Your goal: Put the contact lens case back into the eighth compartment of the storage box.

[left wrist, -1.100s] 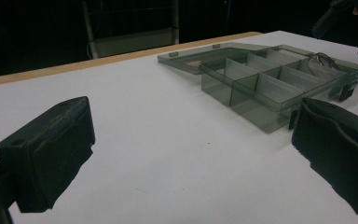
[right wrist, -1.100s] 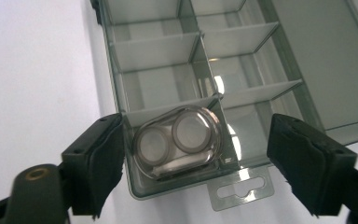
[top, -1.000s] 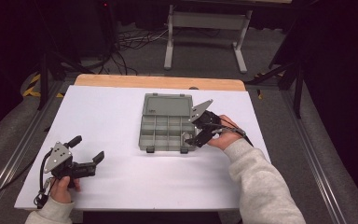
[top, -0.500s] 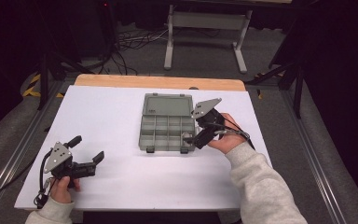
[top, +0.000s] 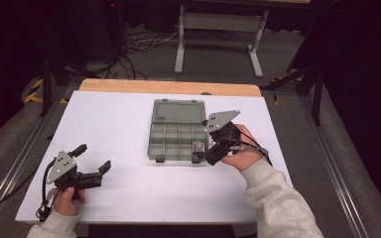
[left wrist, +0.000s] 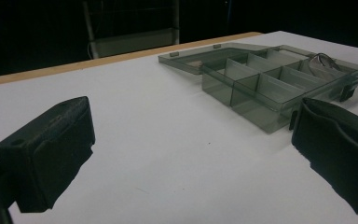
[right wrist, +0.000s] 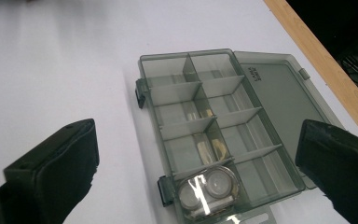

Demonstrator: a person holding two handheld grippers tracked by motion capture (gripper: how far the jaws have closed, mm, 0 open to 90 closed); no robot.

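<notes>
Lying in the box (right wrist: 261,116), the watch (right wrist: 208,190) sits below the right gripper (right wrist: 196,163)'s spread jaws.

White desk (top: 129,124), wooden far edge. Grey metal stand (top: 218,29) at 12 o'clock; tangled cables (top: 139,44) on floor, 11 o'clock.

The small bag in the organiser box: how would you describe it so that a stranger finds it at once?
On the white table lies an open grey organiser box. In its corner compartment nearest the right tongs sits a clear bag of round pieces, the only bulky filling.
</notes>
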